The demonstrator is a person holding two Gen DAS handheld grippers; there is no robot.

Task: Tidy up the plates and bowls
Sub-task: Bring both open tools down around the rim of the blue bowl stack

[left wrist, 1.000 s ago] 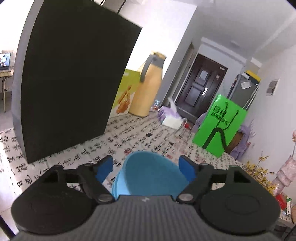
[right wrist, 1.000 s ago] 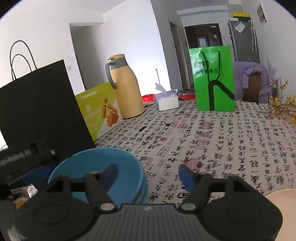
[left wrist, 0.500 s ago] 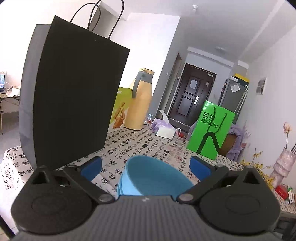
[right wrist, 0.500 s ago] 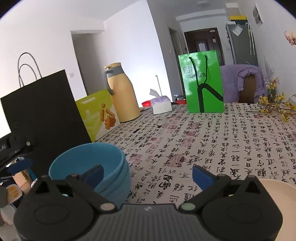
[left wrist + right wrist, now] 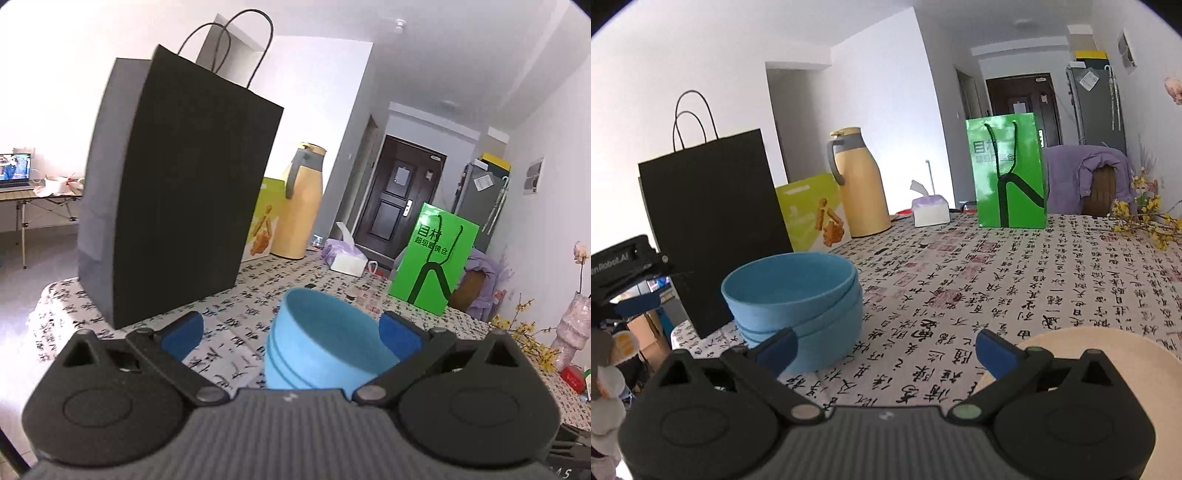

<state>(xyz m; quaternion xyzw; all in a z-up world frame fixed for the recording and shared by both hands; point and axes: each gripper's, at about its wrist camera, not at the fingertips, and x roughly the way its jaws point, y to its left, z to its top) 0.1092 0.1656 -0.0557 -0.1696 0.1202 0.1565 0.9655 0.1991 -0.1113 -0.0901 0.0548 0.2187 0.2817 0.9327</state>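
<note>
A stack of blue bowls [image 5: 325, 350] [image 5: 798, 295] stands on the tablecloth with black calligraphy print. My left gripper [image 5: 291, 332] is open and empty, its blue pads set wide, just in front of the stack. My right gripper [image 5: 884, 349] is open and empty, to the right of the stack. A beige plate [image 5: 1108, 354] lies at the near right, partly hidden behind the right gripper's body. The left gripper's body [image 5: 624, 266] shows at the left edge of the right wrist view.
A tall black paper bag [image 5: 177, 206] [image 5: 709, 221] stands left of the bowls. Behind are a yellow-green box [image 5: 812, 214], a tan thermos jug [image 5: 860, 184], a tissue box [image 5: 929, 210], a green bag [image 5: 1008, 173] and yellow flowers [image 5: 1145, 221].
Both grippers have opened wider and pulled back from the blue bowls, which now stand free on the table. More of the beige plate has come into view.
</note>
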